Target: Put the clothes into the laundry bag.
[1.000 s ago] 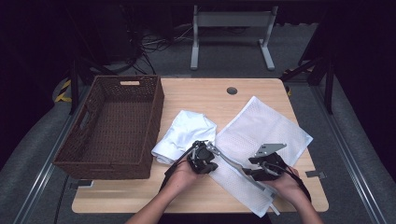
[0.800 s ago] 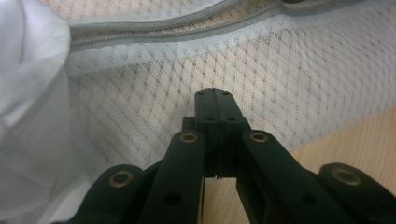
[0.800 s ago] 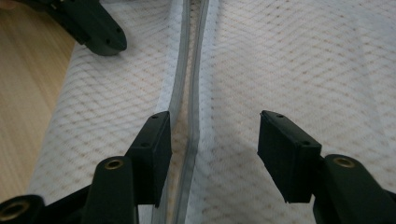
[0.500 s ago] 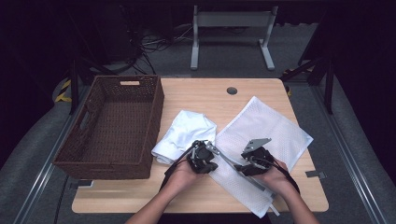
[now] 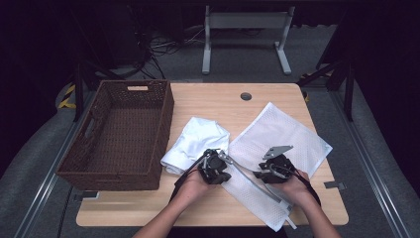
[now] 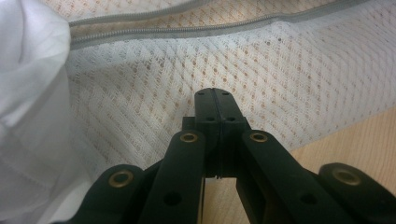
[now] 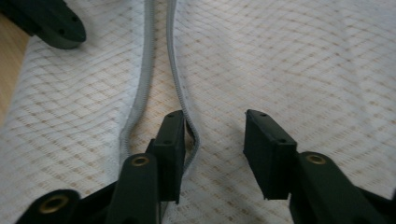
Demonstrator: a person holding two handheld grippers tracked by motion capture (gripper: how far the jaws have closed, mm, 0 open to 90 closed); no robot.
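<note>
Zipper runs lengthwise down the mesh bag on the counter, away from both hands. Right claw has just been closing, still partly open, one pad at the zipper's upper lip, nothing pinched. Left claw shut tight, apparently pinching mesh by the white garment. Right is nearer the opening.

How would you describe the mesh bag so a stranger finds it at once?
On the wooden table, right of the wicker basket, lie two white things. The mesh bag is the flat one farther right, netted and edged by a grey zipper, unlike the crumpled cloth.
</note>
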